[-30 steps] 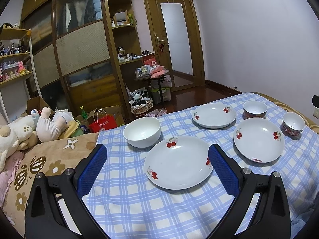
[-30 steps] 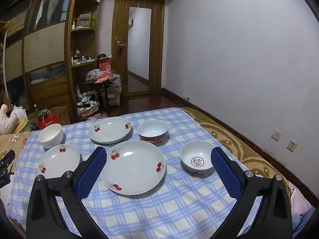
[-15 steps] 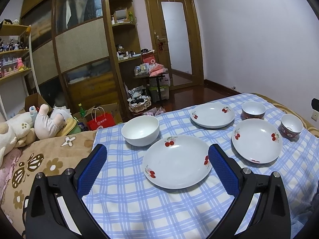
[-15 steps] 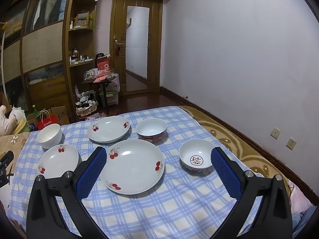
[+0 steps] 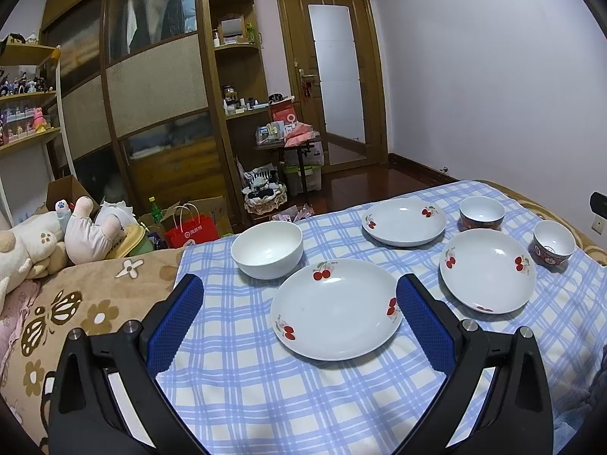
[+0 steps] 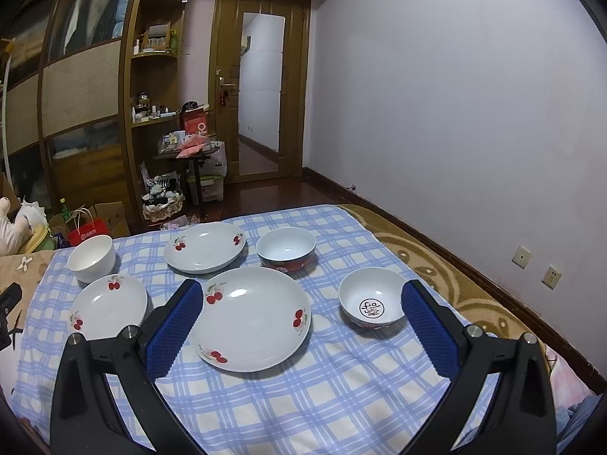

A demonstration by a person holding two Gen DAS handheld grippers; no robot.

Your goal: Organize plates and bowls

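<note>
Blue-and-white checked cloth (image 6: 341, 398) covers a soft bed, and on it lie three white cherry-print plates and three bowls, all separate, none stacked. Nearest the left tool (image 5: 299, 303) sits one cherry plate (image 5: 335, 309), with a plain white bowl (image 5: 267, 248) just beyond its far left edge. A second cherry plate (image 6: 250, 318) lies before the right tool (image 6: 299, 303), a third (image 6: 205, 247) behind it beside a red-sided bowl (image 6: 285, 249), and a smaller bowl with a round black mark inside (image 6: 372, 303) to its right. Both tools hang released, jaws spread wide, holding nothing and touching nothing. My judgement: the plates are shallow, glazed and slick, with thin rims lying close to the cloth, so a pad could skid off or snag the fabric and drag neighbouring dishes. The yielding bedding may let a stack tilt, and china set down hard on china could chip. Beyond the bed stand a wooden wardrobe (image 5: 151, 94) and a door (image 6: 261, 94).
</note>
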